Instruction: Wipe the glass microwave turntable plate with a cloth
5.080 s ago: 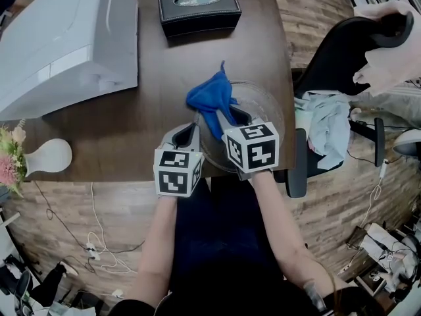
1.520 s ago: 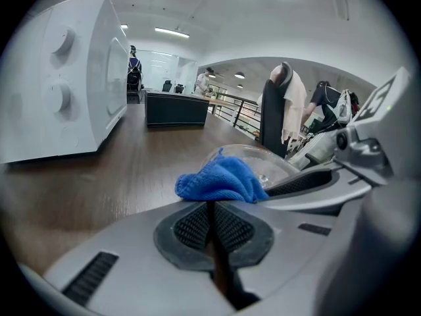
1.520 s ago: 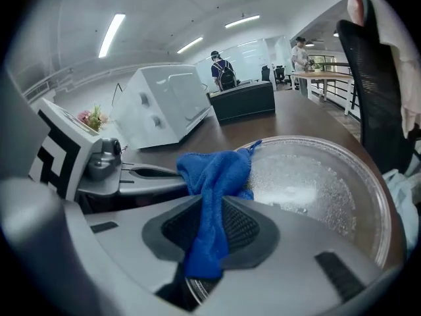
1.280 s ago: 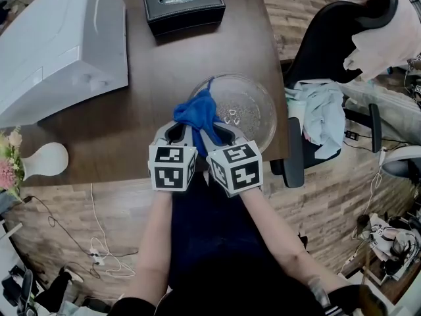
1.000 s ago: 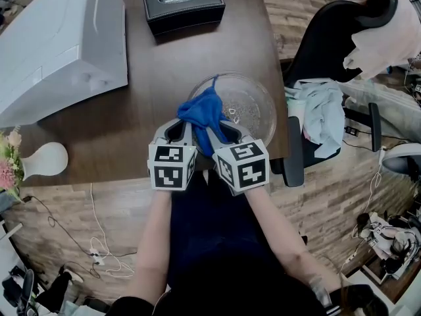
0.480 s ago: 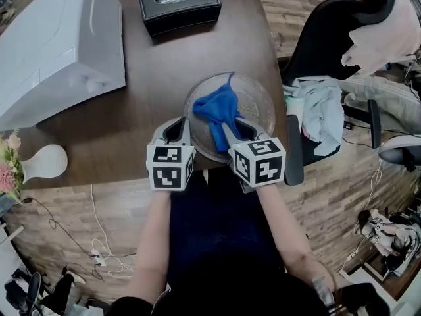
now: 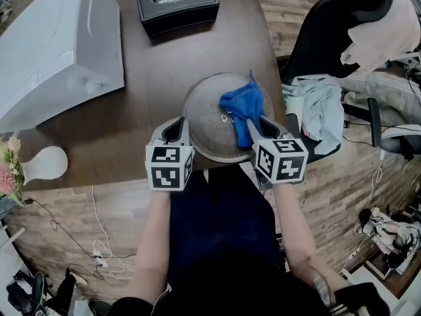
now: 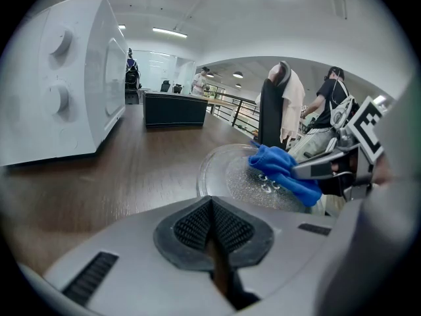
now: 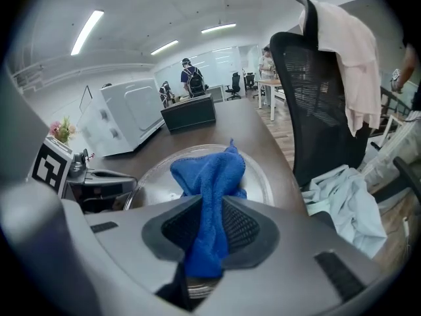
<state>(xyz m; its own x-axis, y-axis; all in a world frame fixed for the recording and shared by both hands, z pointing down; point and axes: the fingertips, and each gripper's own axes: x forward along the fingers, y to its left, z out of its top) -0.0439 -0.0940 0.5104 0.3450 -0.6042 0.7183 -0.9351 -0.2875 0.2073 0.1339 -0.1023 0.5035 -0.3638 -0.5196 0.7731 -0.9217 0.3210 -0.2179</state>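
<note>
Dark wood table (image 7: 164,64) lies under both my grippers. Biggest thing on it is the white microwave (image 7: 59,45), well off to the left of & beyond my left gripper (image 8: 212,209). Off the table edge, right of my right gripper (image 9: 209,212), is a black mesh office chair (image 7: 329,38) w/ a pale garment (image 7: 388,18) over its back & a light cloth heap (image 7: 319,110) on the seat.

Glass turntable plate (image 7: 204,120) lies flat near the table's near edge, just ahead of & between my two sets of fingers. My marker cubes cover bits of its near rim in the head view.

Black tissue box (image 7: 177,2) sits at the far end, well beyond my left fingers.

Blue cloth (image 7: 242,104) is bunched on the plate's right half, w/ one tip reaching the far rim. Right pads are clamped on it & the loose end hangs down between them toward me.

Left pads are pressed together w/ nothing in them, just beside the plate's left rim. Can't tell if they're touching it.

White vase (image 7: 43,160) w/ pink flowers (image 7: 8,170) stands far left of my left gripper.
</note>
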